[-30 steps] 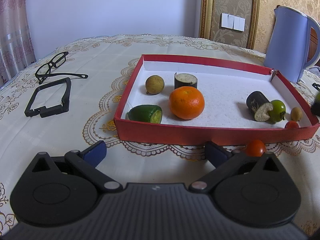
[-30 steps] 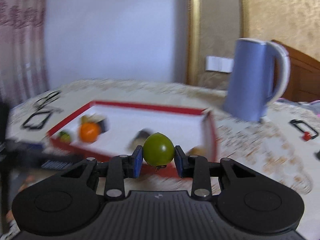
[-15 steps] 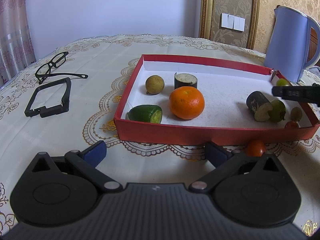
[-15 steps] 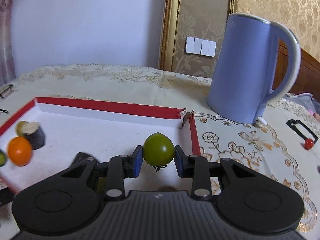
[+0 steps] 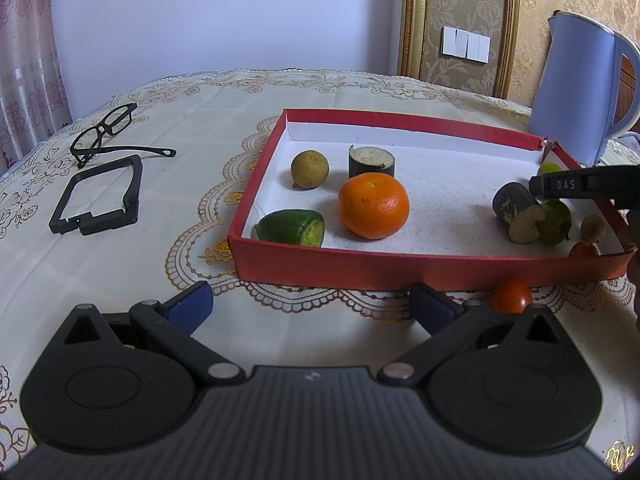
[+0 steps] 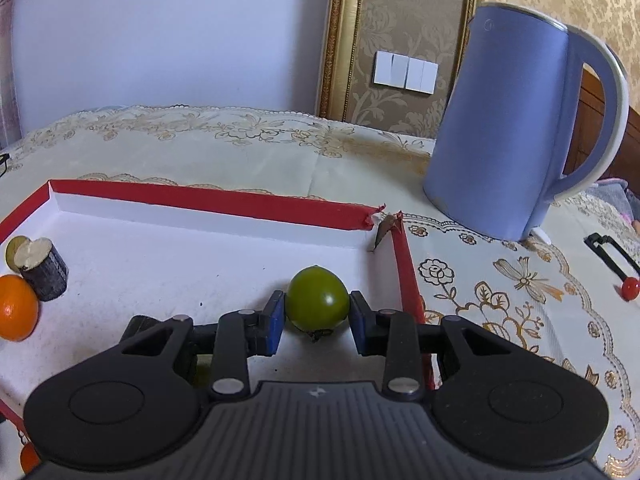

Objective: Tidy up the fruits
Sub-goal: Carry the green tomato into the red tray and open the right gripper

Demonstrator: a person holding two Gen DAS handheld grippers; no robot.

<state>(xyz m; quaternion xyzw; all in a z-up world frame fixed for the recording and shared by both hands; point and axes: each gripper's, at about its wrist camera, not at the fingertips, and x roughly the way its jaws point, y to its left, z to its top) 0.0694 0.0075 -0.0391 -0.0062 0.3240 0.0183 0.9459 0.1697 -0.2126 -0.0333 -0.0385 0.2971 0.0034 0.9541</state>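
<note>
A red box with a white floor holds an orange, a cucumber piece, a yellow-brown round fruit, two dark eggplant pieces, a green fruit and small fruits at the right end. My right gripper is shut on a green tomato, low over the box's right end. It enters the left wrist view from the right. My left gripper is open and empty in front of the box. A small red tomato lies by its right finger.
A blue kettle stands right of the box's far corner. Black glasses and a black frame lie on the tablecloth to the left. A small red ball and a black clip lie at the far right.
My right gripper has swung over the box's right end and come down low with the green tomato. The left gripper has not moved.
</note>
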